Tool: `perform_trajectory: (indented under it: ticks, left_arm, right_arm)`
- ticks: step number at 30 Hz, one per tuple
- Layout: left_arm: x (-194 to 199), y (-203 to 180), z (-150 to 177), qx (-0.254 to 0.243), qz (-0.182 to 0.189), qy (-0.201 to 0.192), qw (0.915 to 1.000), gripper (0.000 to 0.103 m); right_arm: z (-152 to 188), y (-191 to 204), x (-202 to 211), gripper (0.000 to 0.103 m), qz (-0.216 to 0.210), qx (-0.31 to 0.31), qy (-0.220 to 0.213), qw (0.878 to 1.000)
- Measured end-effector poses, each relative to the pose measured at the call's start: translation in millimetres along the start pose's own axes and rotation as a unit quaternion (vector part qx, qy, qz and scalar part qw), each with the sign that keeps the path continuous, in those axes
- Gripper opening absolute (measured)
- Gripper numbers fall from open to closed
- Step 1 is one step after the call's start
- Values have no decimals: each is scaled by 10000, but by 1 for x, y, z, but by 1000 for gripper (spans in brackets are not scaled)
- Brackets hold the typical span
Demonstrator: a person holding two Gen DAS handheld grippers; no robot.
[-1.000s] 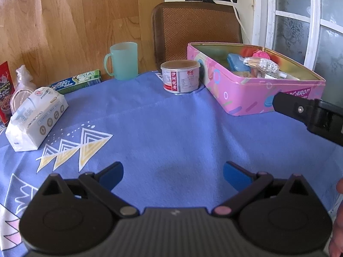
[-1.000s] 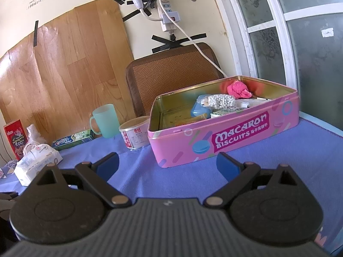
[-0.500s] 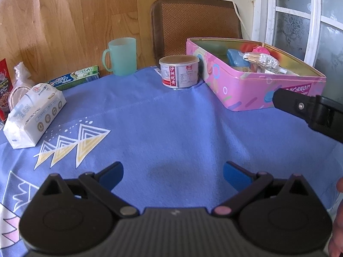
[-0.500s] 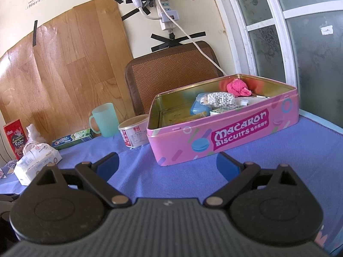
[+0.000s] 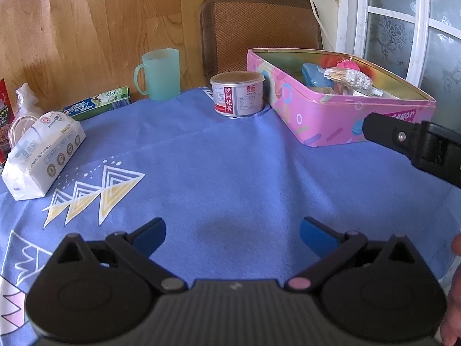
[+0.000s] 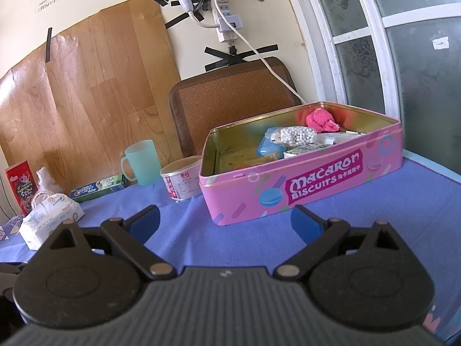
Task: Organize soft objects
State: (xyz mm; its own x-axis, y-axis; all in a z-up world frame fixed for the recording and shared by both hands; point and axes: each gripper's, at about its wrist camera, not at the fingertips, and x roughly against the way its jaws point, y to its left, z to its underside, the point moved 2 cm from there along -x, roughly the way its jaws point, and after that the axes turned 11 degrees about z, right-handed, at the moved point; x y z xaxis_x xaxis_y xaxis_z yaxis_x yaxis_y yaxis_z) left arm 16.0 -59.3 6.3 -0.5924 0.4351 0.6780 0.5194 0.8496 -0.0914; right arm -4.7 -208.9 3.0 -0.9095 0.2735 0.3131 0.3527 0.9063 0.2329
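Observation:
A pink Macaron Biscuits tin [image 6: 317, 184] stands open on the blue tablecloth [image 5: 230, 167]; it also shows in the left wrist view [image 5: 331, 118]. Inside lie a pink soft lump [image 6: 319, 119], a bag of white beads [image 6: 294, 136] and a blue pack [image 6: 266, 147]. A white soft tissue pack [image 5: 43, 155] lies at the left, also in the right wrist view [image 6: 49, 216]. My left gripper [image 5: 232, 235] is open and empty above bare cloth. My right gripper [image 6: 224, 223] is open and empty, just in front of the tin; its body shows in the left wrist view [image 5: 415, 144].
A round can [image 5: 237, 93], a mint green mug [image 5: 158, 73] and a green toothpaste box [image 5: 98, 105] stand along the back. A red packet [image 6: 20, 186] and a clear bag [image 5: 23, 106] sit at the far left. A chair back [image 5: 259, 31] rises behind the table.
Both views have shifted slightly; the tin and can sit a little lower in the left wrist view. Both grippers stay open and empty.

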Motion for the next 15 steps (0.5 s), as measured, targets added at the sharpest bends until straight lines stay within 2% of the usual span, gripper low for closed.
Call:
perform_trajectory:
  ticks: [15]
  left_arm:
    - [-2,0,-1,-8,34,50,10000,103]
  right_arm:
    - [-1,0,0,99,33,-24,-9,10000]
